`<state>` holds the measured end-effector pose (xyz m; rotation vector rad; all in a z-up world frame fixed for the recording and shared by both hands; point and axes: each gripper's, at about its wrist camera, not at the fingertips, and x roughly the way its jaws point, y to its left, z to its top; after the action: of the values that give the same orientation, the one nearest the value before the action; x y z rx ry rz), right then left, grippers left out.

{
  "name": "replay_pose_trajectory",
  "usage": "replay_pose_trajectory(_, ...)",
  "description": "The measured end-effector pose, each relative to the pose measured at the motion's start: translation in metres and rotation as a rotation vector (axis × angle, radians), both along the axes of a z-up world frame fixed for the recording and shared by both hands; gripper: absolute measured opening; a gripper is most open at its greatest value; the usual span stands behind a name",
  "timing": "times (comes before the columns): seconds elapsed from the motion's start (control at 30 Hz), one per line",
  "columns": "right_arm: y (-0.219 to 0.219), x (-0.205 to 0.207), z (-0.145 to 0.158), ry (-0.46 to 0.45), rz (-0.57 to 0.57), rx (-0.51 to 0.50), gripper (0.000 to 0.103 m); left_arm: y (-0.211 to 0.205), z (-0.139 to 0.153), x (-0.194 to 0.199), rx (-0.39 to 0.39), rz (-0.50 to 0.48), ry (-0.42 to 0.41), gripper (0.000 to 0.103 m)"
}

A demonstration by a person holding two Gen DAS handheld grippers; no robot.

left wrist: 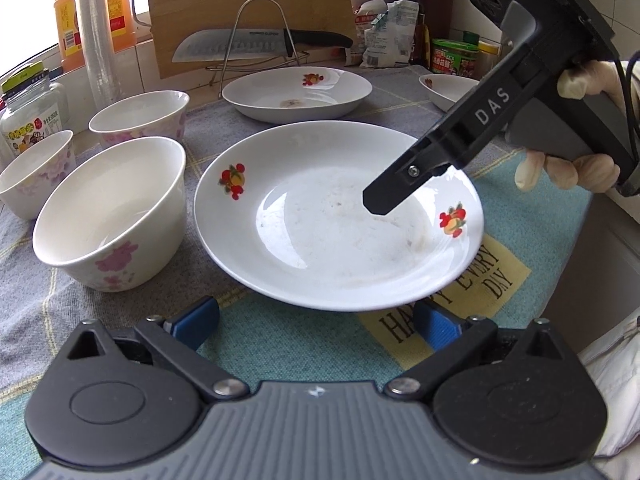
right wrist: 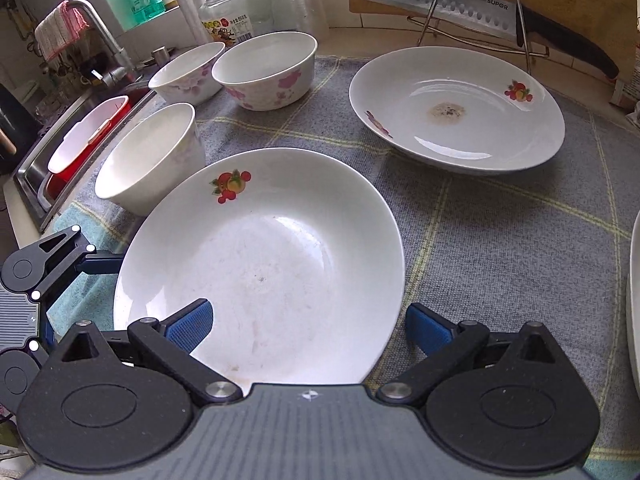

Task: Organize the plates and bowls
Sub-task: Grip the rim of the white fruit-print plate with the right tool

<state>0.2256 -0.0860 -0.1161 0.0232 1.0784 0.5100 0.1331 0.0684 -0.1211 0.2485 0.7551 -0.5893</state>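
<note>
Hovering over the near plate [left wrist: 338, 216], the right gripper [right wrist: 308, 326] has its blue pads spread wide, one above the plate's inside and the other just off its rim, nothing pinched. The left gripper [left wrist: 316, 322] waits just short of the same plate's edge, jaws wide and empty. Beyond the plate sits a second plate [right wrist: 456, 110] with a brown stain in its middle. Off to the left gripper's left stand three flowered bowls [left wrist: 110, 212] on the checked cloth [right wrist: 500, 240], close together.
</note>
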Motion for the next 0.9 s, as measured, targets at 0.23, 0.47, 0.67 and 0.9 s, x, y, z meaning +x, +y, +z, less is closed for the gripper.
replay_pose_trajectory(0.23, -0.005, 0.019, 0.002, 0.074, 0.062, 0.047, 0.103, 0.001, -0.001, 0.004, -0.007, -0.019, -0.011, 0.102)
replay_pose_trajectory(0.47, -0.003, 0.035, 0.002, 0.106, 0.112, 0.090, 0.103, 0.002, -0.001, 0.005, -0.015, -0.041, -0.021, 0.102)
replay_pose_trajectory(0.67, -0.011, 0.044, 0.001, 0.168, 0.104, 0.165, 0.103, 0.002, -0.001, 0.005, -0.017, -0.045, -0.026, 0.103)
replay_pose_trajectory(0.9, -0.023, 0.063, -0.004, 0.319, 0.041, 0.270, 0.103, 0.002, -0.002, 0.007, -0.015, -0.068, -0.026, 0.103)
